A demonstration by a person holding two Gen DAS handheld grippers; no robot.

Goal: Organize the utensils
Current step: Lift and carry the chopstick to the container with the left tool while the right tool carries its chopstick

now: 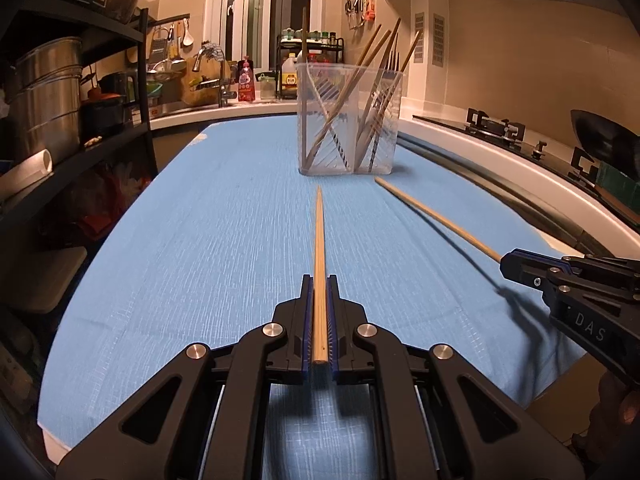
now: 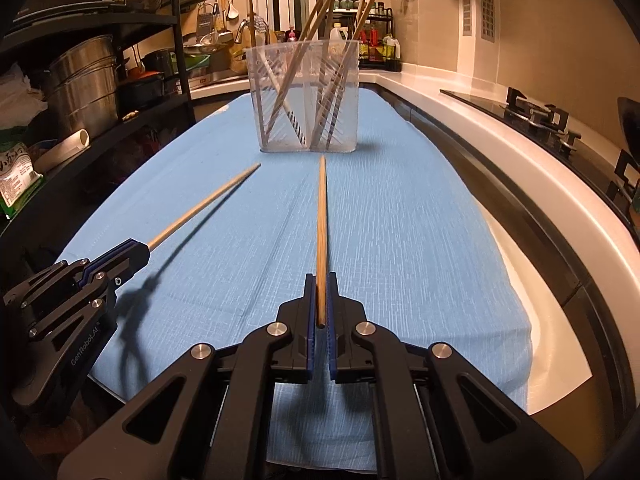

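A clear plastic two-compartment holder (image 1: pixel 347 120) (image 2: pixel 305 96) stands on the blue cloth ahead, with several chopsticks and forks upright in it. My left gripper (image 1: pixel 319 280) is shut on a wooden chopstick (image 1: pixel 319 248) that points forward at the holder, above the cloth. My right gripper (image 2: pixel 321 278) is shut on another wooden chopstick (image 2: pixel 321 224), also pointing at the holder. Each gripper shows in the other's view: the right one (image 1: pixel 505 265) with its chopstick (image 1: pixel 432 216), the left one (image 2: pixel 145 251) with its chopstick (image 2: pixel 204 204).
The blue cloth (image 1: pixel 200 248) covers the table. A black shelf with metal pots (image 1: pixel 44 92) stands on the left. A white counter with a gas hob (image 2: pixel 552 120) and a wok (image 1: pixel 608 136) runs along the right. A sink and bottles lie at the back.
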